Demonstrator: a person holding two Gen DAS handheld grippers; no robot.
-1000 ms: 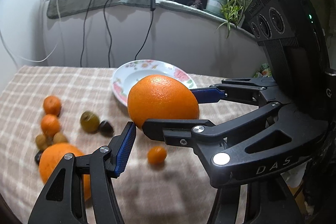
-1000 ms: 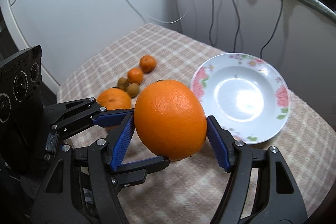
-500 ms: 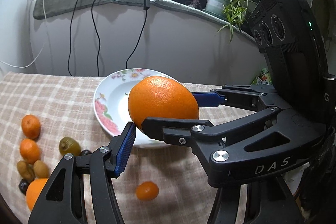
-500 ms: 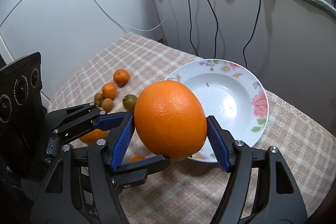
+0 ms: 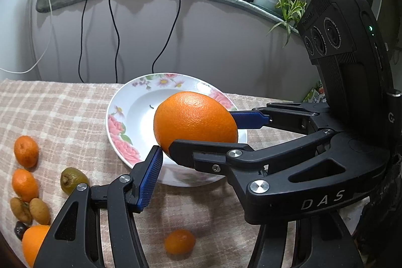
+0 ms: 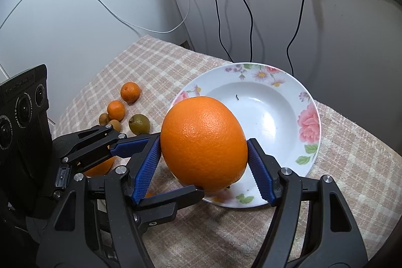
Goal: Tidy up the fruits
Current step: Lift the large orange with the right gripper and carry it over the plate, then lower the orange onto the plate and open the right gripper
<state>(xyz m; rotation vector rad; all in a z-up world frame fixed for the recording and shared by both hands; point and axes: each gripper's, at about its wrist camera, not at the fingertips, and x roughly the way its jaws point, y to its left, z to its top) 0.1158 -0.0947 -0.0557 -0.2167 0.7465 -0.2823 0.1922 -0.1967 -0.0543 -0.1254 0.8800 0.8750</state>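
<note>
The right gripper point(image 6: 204, 162) has its jaws closed on the large, slightly egg-shaped orange point(image 6: 204, 143), one ribbed blue pad point(image 6: 147, 168) on each flank. The left gripper point(image 6: 118, 142) stands just beside it with jaws apart and empty; one of its blue pads lies close to the fruit's left side, though contact cannot be told.

The orange hangs in the air over the near rim of the white, flower-printed ceramic plate point(image 6: 310, 122), not yet over the well. Its long axis runs roughly upright in the right wrist view, leaning a little toward the left gripper, across the line of the two pads; which end bears the stem cannot be made out.

Risks, as judged from this pose:
- The pads meet a smooth, curved skin at two narrow patches, so the fruit may pivot or slip if the grip slackens early.
- Released here, it may strike the rim, tip the plate, or roll off onto the beige checked cloth point(image 6: 155, 62) covering the counter.
- The left gripper's nearness makes a knock between the two tools likely during lowering.

Farther out on the cloth lie two small mandarins point(image 6: 130, 91), a green-brown fruit point(image 6: 139, 123), small brown fruits point(image 6: 103, 118) and a second large orange point(image 5: 34, 241).
</note>
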